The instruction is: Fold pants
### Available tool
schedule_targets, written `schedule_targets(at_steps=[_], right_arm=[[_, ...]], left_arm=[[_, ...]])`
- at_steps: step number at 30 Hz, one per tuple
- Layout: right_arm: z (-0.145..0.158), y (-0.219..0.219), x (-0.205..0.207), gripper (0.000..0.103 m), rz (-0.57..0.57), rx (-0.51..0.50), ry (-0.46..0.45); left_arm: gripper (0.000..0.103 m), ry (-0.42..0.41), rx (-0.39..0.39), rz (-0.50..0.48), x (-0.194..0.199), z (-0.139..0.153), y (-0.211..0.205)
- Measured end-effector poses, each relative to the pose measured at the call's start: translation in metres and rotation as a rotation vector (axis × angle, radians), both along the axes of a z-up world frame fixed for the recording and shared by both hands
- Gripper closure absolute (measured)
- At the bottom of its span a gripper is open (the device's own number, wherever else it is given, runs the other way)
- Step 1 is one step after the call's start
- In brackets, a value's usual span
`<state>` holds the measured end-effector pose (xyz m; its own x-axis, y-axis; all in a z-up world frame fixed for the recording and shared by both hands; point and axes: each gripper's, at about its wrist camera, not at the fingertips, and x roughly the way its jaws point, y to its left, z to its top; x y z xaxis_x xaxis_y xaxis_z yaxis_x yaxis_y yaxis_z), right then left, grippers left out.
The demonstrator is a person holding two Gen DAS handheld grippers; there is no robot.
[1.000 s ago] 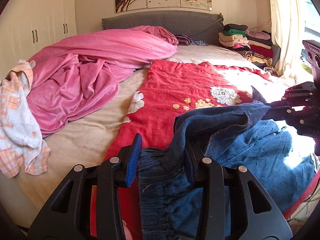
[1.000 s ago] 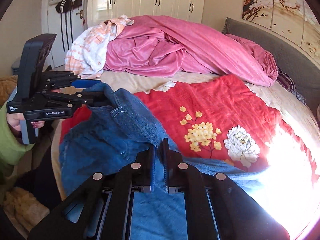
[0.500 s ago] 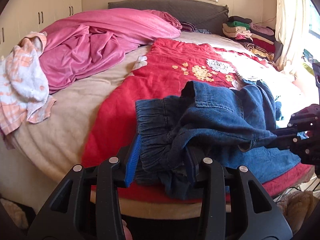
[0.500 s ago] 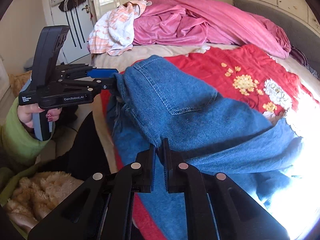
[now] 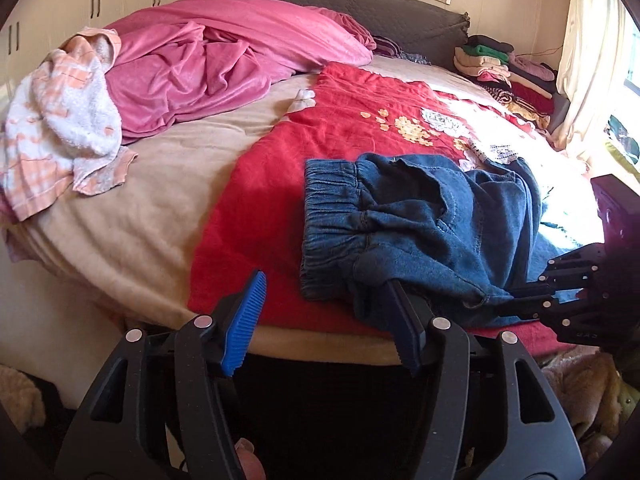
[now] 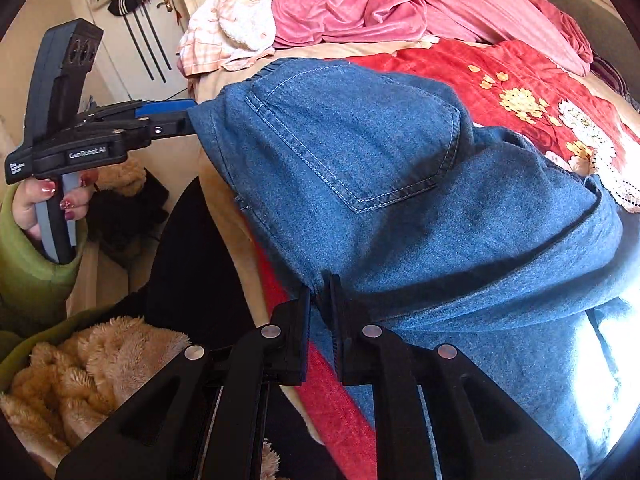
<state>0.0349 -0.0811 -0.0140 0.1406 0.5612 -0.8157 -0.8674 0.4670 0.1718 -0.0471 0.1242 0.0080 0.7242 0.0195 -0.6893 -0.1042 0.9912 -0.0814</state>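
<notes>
Blue denim pants (image 5: 424, 236) with an elastic waistband lie folded on the red floral blanket (image 5: 352, 128) near the bed's front edge. My left gripper (image 5: 324, 312) is open; denim drapes over its right finger (image 5: 400, 316) while the blue-padded left finger (image 5: 246, 316) stands free. In the right wrist view the left gripper (image 6: 176, 116) sits at the waistband corner of the pants (image 6: 380, 168). My right gripper (image 6: 320, 300) is shut on a fold of denim at the pants' near edge; it also shows in the left wrist view (image 5: 508, 296).
A pink duvet (image 5: 224, 60) and a white-orange towel (image 5: 64, 120) lie at the bed's left. Stacked folded clothes (image 5: 504, 68) sit by the headboard on the right. A curtain (image 5: 588, 60) hangs at the right. A fuzzy tan fabric (image 6: 84, 368) lies below the bed edge.
The pants were lifted and swung back, then laid down near the bed's front edge. My left gripper has opened wide and let go of the waistband. The right gripper stays shut on denim.
</notes>
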Motion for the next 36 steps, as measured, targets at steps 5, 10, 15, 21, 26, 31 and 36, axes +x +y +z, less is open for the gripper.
schedule_targets(at_steps=[5,10,15,21,26,31,36], right_arm=[[-0.005,0.003,-0.002,0.09,0.007,-0.001,0.004],[-0.005,0.005,-0.002,0.088,0.029,0.004,-0.004],[0.005,-0.018,0.009,0.082,-0.012,0.061,0.043],[0.03,-0.057,0.018,0.074,-0.132,0.134,-0.002],[0.019,-0.059,0.038,0.067,-0.206,0.094,0.006],[-0.001,-0.065,0.049,0.066,-0.257,0.08,0.08],[0.008,-0.069,0.046,0.058,-0.267,0.117,0.095]], left_arm=[[0.051,-0.066,-0.022,0.022,-0.002,0.027,-0.005],[0.054,-0.062,-0.124,-0.118,0.034,0.028,-0.042],[0.061,0.027,-0.077,-0.153,0.061,-0.001,-0.067],[0.062,0.137,-0.018,-0.119,0.063,-0.047,-0.064],[0.062,0.122,0.01,-0.118,0.06,-0.052,-0.066],[0.062,0.107,-0.015,-0.12,0.06,-0.051,-0.063],[0.044,0.1,-0.057,-0.137,0.05,-0.029,-0.067]])
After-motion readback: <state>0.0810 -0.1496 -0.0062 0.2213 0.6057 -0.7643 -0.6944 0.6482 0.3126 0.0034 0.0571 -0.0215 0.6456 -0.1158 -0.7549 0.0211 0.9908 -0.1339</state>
